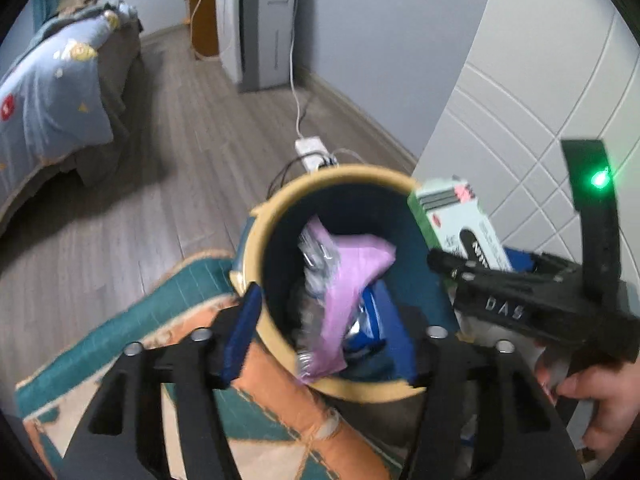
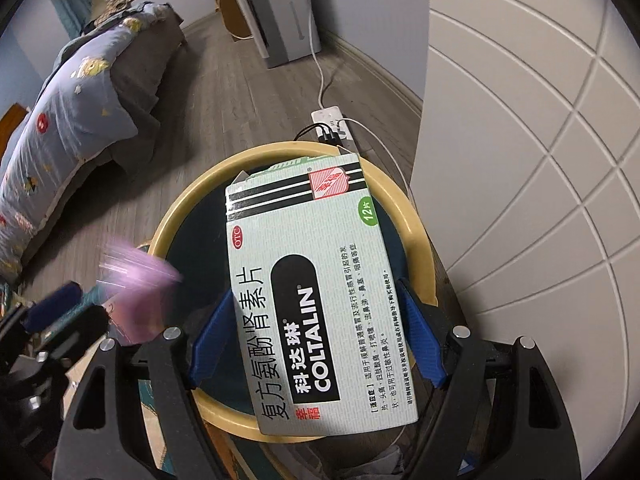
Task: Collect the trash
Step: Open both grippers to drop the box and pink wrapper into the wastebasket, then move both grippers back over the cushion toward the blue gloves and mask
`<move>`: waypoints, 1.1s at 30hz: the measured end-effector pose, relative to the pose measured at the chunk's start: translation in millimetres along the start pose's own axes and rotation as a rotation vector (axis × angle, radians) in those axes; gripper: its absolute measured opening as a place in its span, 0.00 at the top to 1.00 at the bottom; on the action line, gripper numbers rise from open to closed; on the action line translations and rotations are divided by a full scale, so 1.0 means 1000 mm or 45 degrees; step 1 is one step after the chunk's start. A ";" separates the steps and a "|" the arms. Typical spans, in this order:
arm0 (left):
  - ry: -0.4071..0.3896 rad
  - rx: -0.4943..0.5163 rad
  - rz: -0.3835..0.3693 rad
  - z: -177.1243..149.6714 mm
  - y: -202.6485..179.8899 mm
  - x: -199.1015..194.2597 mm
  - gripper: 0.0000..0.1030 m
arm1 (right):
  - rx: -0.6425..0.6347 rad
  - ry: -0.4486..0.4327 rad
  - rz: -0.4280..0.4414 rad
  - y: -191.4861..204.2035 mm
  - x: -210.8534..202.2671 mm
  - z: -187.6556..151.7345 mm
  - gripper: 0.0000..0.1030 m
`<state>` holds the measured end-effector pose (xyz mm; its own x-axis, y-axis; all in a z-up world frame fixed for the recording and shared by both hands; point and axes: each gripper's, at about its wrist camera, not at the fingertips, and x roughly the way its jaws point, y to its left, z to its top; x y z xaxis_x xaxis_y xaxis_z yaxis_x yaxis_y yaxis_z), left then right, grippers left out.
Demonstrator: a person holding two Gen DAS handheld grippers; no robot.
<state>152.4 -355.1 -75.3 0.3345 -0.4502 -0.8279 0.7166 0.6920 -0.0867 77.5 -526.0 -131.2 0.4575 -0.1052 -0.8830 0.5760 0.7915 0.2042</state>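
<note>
Left wrist view: black arms with blue-padded fingers (image 1: 242,336) of the left tongs (image 1: 324,334) are seen nearest the lens, spread wide on either side of the bin (image 1: 260,240), with nothing held between them. A yellow rim and a dark interior are shown on the bin, which stands on the wooden floor (image 1: 180,168) at the edge of a teal and orange rug (image 1: 192,292). A pink wrapper (image 1: 352,280) is seen inside the bin, lying over silver and blue packaging. At the right, the right tongs (image 1: 448,268) are seen held in the person's hand (image 1: 600,400), and the medicine box (image 1: 460,220) is gripped in them, just above the bin's right rim. A bed (image 1: 52,92) is shown at the left, a white appliance (image 1: 260,20) at the far wall, and a power strip (image 1: 312,152) on the floor behind the bin.

Right wrist view: the medicine box (image 2: 320,296), pale green and printed COLTALIN, is shown clamped at its long sides between the blue pads (image 2: 212,332) of the right tongs (image 2: 316,336). The box is held directly over the open mouth of the bin (image 2: 192,208). A blurred pink wrapper (image 2: 136,280) is seen at the left, beside the left tongs (image 2: 60,304). The power strip (image 2: 332,124) is shown beyond the bin, near a white panelled door (image 2: 520,160).
</note>
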 end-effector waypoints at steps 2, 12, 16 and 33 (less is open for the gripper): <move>-0.019 0.002 0.005 0.001 0.002 -0.003 0.35 | -0.015 -0.005 -0.016 0.002 0.000 -0.001 0.26; -0.039 -0.049 0.103 -0.019 0.044 -0.015 0.27 | -0.101 -0.048 0.113 0.039 -0.003 -0.005 0.06; -0.044 -0.083 0.142 -0.027 0.062 -0.025 0.24 | -0.126 -0.063 0.116 0.043 -0.008 -0.005 0.06; -0.094 -0.163 0.325 -0.090 0.103 -0.114 0.08 | -0.349 -0.066 0.086 0.087 -0.039 -0.025 0.06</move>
<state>132.6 -181.8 -39.3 0.5411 -0.2893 -0.7897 0.5222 0.8516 0.0459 93.3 -438.1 -89.8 0.5267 -0.0721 -0.8470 0.3417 0.9303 0.1332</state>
